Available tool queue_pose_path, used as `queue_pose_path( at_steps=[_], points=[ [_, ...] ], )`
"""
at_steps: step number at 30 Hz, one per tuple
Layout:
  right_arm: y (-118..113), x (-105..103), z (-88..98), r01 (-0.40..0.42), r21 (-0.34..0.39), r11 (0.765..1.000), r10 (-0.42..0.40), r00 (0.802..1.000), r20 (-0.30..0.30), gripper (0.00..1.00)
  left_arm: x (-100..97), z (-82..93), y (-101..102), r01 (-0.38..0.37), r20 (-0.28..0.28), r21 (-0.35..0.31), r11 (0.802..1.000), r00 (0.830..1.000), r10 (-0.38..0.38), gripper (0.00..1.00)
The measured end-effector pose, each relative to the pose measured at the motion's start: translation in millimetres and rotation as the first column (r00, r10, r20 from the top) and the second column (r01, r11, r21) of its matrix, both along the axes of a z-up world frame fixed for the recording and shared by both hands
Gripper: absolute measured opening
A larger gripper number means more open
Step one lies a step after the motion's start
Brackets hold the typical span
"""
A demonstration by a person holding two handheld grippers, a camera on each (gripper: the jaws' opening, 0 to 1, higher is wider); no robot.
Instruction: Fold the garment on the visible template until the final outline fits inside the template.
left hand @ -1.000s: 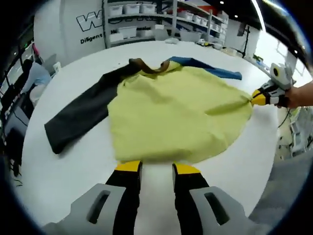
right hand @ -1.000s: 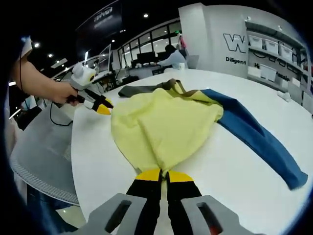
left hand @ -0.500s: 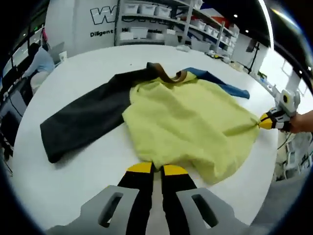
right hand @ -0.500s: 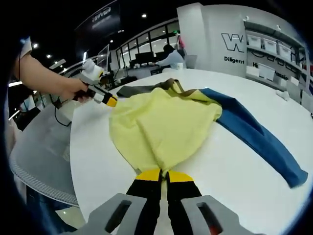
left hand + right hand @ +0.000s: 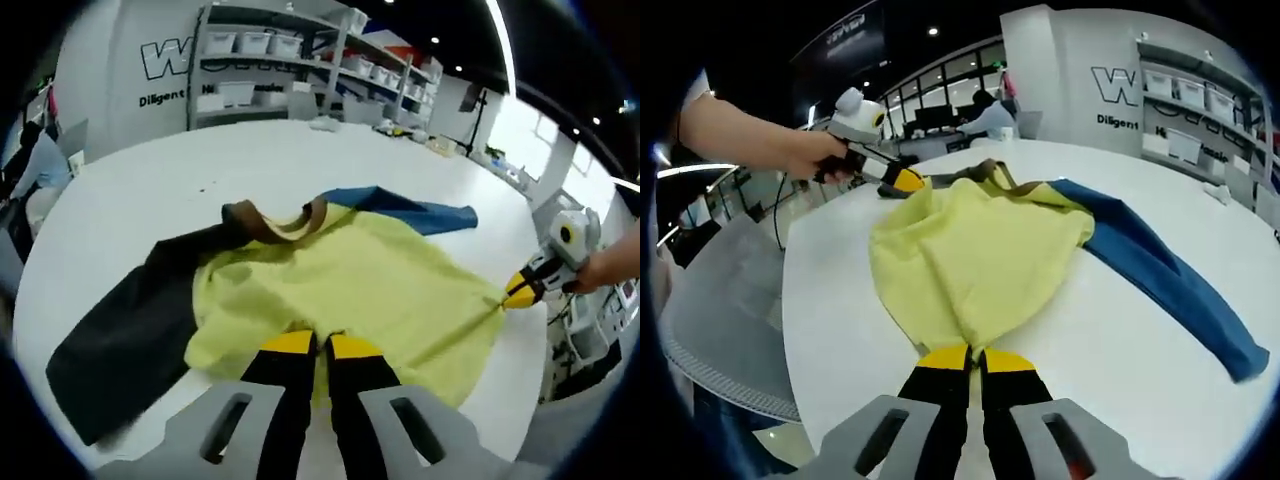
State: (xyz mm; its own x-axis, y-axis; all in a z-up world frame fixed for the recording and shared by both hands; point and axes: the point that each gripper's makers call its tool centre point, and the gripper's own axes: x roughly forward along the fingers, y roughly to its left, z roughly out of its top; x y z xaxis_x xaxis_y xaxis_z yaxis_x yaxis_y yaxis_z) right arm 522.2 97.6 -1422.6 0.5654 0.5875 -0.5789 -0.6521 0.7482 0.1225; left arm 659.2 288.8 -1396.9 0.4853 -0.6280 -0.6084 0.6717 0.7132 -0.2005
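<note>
Here, two grippers, left gripper (image 5: 312, 346) and right gripper (image 5: 977, 358), pinch one garment (image 5: 370, 290).

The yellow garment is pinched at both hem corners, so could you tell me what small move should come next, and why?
Probably carry the left tongs on toward the brown collar: both tongs hold the yellow garment, and its hem is only partly folded over.

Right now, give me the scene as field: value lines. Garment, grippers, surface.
garment: yellow-bodied top, spread on the table, body partly bunched
sleeves: blue sleeve laid out flat; dark sleeve on the opposite side
collar: brown collar
left gripper: shut on the yellow hem
right gripper: shut on the other hem corner
surface: white round table
template: cannot make one out
background: storage shelves
</note>
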Motion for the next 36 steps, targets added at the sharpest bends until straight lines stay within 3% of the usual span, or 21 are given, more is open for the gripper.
queue_pose_path(
  at_steps=[4,6,8,10,13,15,16,18,19,24,27,31,34,35,36],
  points=[
    [-1,0,-1.1,0.007,0.001,1.000,-0.007,1.000,-0.002,0.00,-14.8,-1.4,-24,0.074,-0.042,-0.070,0.995,0.996,-0.077,0.14],
    [-1,1,-1.0,0.009,0.003,1.000,-0.009,1.000,-0.002,0.00,-20.9,-5.8,-25,0.099,-0.033,-0.037,0.994,0.994,-0.100,0.13],
    [-1,1,-0.8,0.008,0.003,1.000,-0.008,1.000,-0.002,0.00,-25.8,-9.0,-19,0.099,-0.015,-0.011,0.995,0.995,-0.100,0.13],
    [-1,1,-0.5,0.012,0.005,1.000,-0.012,1.000,-0.002,0.00,-24.0,-2.5,-8,0.052,0.022,-0.037,0.998,0.998,-0.051,0.14],
    [-1,2,-0.3,0.011,0.007,1.000,-0.011,1.000,0.000,0.00,-19.9,3.6,22,-0.027,0.101,-0.005,1.000,0.995,0.028,0.19],
    [-1,2,0.2,0.011,0.010,1.000,-0.011,1.000,0.001,0.00,-20.6,0.3,44,-0.126,0.074,-0.032,0.991,0.989,0.128,0.17],
    [-1,1,0.3,0.009,0.008,1.000,-0.009,1.000,0.001,0.00,-25.6,-12.3,57,-0.165,0.016,-0.023,0.986,0.986,0.166,0.16],
    [-2,2,-1.6,0.007,0.008,1.000,-0.007,1.000,-0.001,0.00,-41.1,-31.1,58,-0.143,-0.077,-0.014,0.990,0.987,0.141,0.09],
    [-2,2,-1.4,0.006,0.006,1.000,-0.006,1.000,-0.002,0.00,-41.2,-33.5,58,-0.132,-0.059,0.003,0.991,0.989,0.132,0.09],
    [-3,3,-1.6,0.001,0.002,1.000,-0.001,1.000,-0.003,0.00,-32.1,-29.1,39,-0.145,-0.056,-0.053,0.988,0.988,0.142,0.22],
    [-2,3,0.2,-0.002,-0.001,1.000,0.002,1.000,-0.002,0.00,-16.6,-26.0,32,-0.135,-0.009,-0.024,0.991,0.991,0.135,0.22],
    [-4,4,-0.8,0.001,-0.002,1.000,-0.001,1.000,-0.004,0.00,-3.7,-20.1,18,-0.102,0.005,-0.027,0.994,0.995,0.102,0.17],
    [-4,5,0.3,0.003,-0.001,1.000,-0.003,1.000,-0.003,0.00,2.6,-21.6,9,-0.040,0.027,0.032,0.999,0.999,0.040,0.19],
    [-5,6,-0.9,0.007,-0.001,1.000,-0.007,1.000,-0.004,0.00,2.3,-35.9,3,0.019,-0.015,0.096,0.995,1.000,-0.018,0.17],
    [-5,6,-1.0,0.009,-0.001,1.000,-0.009,1.000,-0.004,0.00,2.1,-38.2,2,0.025,-0.025,0.101,0.995,0.999,-0.023,0.14]
  ],
)
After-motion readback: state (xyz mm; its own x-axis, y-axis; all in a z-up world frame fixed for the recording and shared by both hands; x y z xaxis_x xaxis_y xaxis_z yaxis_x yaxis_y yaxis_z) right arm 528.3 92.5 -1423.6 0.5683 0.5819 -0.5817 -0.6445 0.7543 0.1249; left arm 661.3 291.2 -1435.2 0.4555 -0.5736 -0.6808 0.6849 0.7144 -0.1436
